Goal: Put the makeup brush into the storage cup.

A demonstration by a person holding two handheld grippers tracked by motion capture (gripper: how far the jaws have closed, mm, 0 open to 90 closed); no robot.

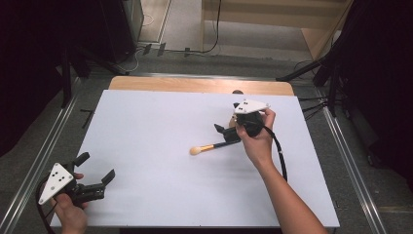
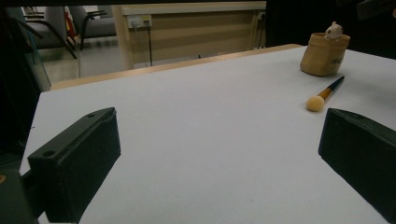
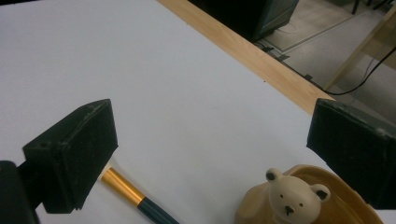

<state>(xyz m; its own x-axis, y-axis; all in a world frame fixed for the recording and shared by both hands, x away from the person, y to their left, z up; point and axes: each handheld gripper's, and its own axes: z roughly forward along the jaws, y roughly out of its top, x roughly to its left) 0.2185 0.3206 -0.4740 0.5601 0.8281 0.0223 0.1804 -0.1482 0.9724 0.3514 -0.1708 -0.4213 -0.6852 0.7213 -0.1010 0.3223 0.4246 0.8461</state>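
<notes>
Holding my right gripper over the brush, I have its jaws wide apart with nothing between them. The brush lies flat on the white table, its soft round tip pointing away from the little tan pot with a bear on its rim. The pot stands just beside the brush handle. My left gripper rests near the table's front corner, well apart from the brush, jaws wide too.

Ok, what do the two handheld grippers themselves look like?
Both the left gripper and right gripper are black, with two blocky black jaws and a pale three-cornered plate dotted with dark holes on top. A black cable trails from each. The forearms are bare, without sleeves.
</notes>
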